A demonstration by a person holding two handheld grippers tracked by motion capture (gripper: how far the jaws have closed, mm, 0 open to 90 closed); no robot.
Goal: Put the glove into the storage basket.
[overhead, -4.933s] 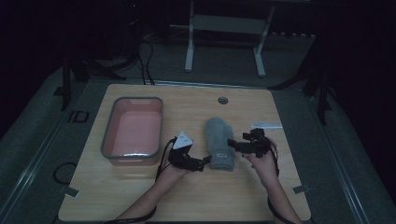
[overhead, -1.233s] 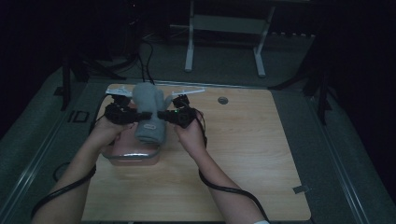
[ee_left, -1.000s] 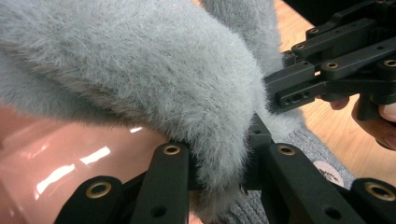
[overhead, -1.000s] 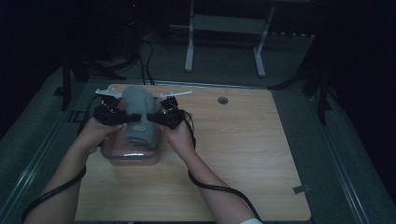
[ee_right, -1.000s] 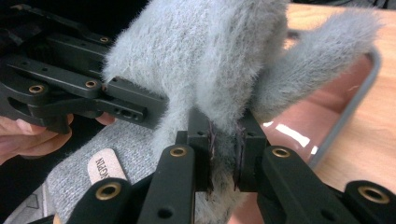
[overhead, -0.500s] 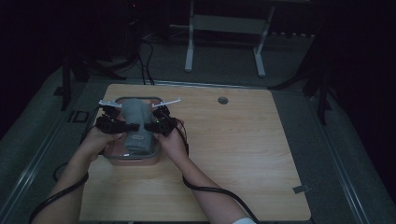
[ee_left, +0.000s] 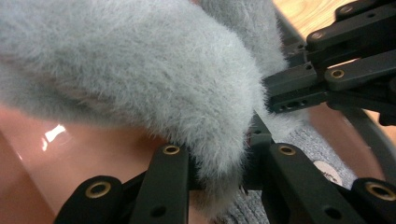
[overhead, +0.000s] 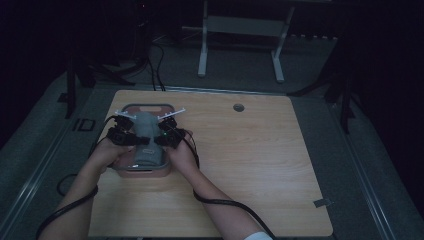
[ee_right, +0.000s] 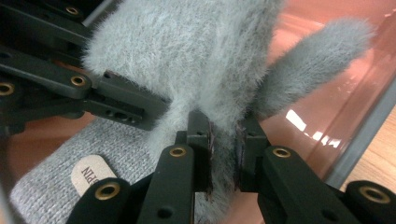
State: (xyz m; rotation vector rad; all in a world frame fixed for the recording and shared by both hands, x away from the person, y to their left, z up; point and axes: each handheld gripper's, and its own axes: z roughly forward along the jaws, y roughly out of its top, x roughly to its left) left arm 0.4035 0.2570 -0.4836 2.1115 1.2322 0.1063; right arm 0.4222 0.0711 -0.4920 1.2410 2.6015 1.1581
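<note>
Left claw (ee_left: 219, 186): jaws clamped on a fold of the grey fuzzy garment (ee_left: 140, 70), fabric bunched between the two black jaws. Right claw (ee_right: 223, 158): jaws likewise pinched on the same garment's fuzzy edge, pads pressing in from both sides. In the right gripper view a knit grey part with a small oval label (ee_right: 88, 175) lies just below the grip.

High view: left claw (overhead: 121, 136) and right claw (overhead: 166, 136) sit on either side of the garment (overhead: 144, 137), near each other, holding it over the pink bin (overhead: 145, 171). Bin's pink inner wall (ee_left: 93, 154) is visible directly beneath the fabric. Whether the garment touches the bin floor cannot be told.

Bin stands at the left part of the wooden surface (overhead: 260, 165). Beyond the surface, a white frame (overhead: 240, 30) stands on the floor.
</note>
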